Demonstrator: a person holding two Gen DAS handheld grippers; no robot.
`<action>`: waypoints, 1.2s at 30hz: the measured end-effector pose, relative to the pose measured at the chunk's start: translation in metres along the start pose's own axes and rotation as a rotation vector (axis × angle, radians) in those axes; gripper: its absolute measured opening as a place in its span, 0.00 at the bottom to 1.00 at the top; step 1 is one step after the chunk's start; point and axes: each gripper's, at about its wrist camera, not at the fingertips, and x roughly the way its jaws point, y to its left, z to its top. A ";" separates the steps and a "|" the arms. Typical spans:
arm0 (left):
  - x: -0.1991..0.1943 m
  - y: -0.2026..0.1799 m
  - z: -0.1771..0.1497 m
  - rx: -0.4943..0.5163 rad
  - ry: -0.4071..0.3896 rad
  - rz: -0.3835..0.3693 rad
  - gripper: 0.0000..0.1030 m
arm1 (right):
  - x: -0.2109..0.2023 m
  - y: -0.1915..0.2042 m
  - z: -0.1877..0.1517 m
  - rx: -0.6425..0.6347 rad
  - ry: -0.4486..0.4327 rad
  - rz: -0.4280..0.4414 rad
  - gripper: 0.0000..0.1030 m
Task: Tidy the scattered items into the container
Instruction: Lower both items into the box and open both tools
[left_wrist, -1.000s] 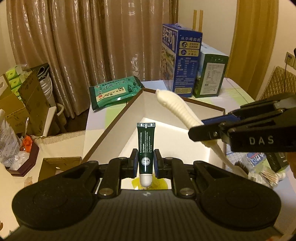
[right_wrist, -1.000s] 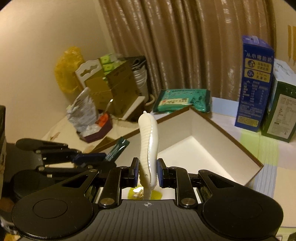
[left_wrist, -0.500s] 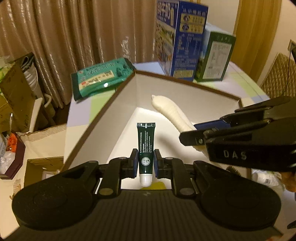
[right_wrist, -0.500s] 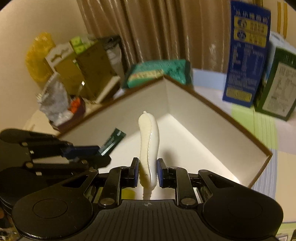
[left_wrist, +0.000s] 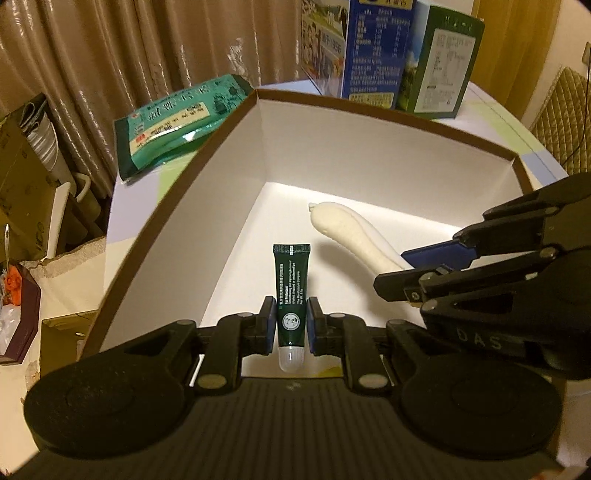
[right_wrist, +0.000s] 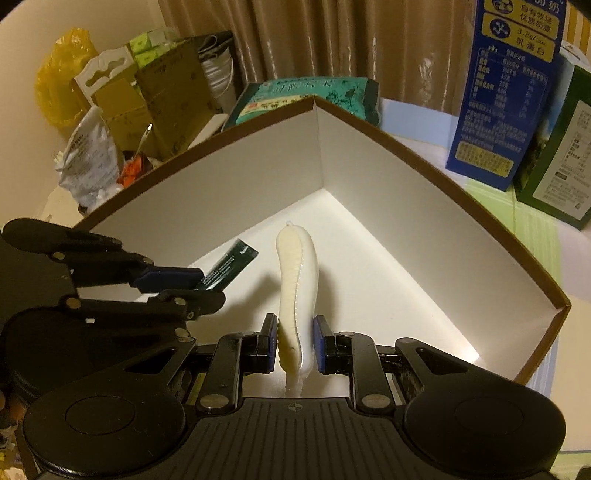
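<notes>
My left gripper (left_wrist: 291, 326) is shut on a dark green tube (left_wrist: 291, 288) with a clear cap, held inside the open white box with a brown rim (left_wrist: 388, 107). My right gripper (right_wrist: 295, 345) is shut on a white ribbed handle (right_wrist: 297, 280), also held low inside the box (right_wrist: 424, 155). In the left wrist view the white handle (left_wrist: 351, 232) points toward the far corner, with the right gripper (left_wrist: 424, 273) at the right. In the right wrist view the left gripper (right_wrist: 177, 284) holds the tube (right_wrist: 231, 264) at the left.
A green packet (left_wrist: 177, 122) lies on the table behind the box. A blue carton (left_wrist: 373, 48) and a green carton (left_wrist: 443, 62) stand at the back. Cardboard boxes and bags (right_wrist: 122, 107) crowd the floor on the left.
Both grippers have moved down and forward into the box with their items. The box walls now surround the tube and the white handle.
</notes>
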 end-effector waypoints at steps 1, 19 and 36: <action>0.002 0.000 0.000 0.001 0.005 0.001 0.13 | 0.002 0.001 0.000 0.000 0.004 0.002 0.16; 0.000 0.008 -0.006 0.023 0.016 0.042 0.42 | -0.004 0.002 -0.003 -0.040 0.006 -0.001 0.44; -0.044 0.009 -0.028 0.019 0.017 0.073 0.80 | -0.048 0.013 -0.022 -0.178 -0.065 0.018 0.97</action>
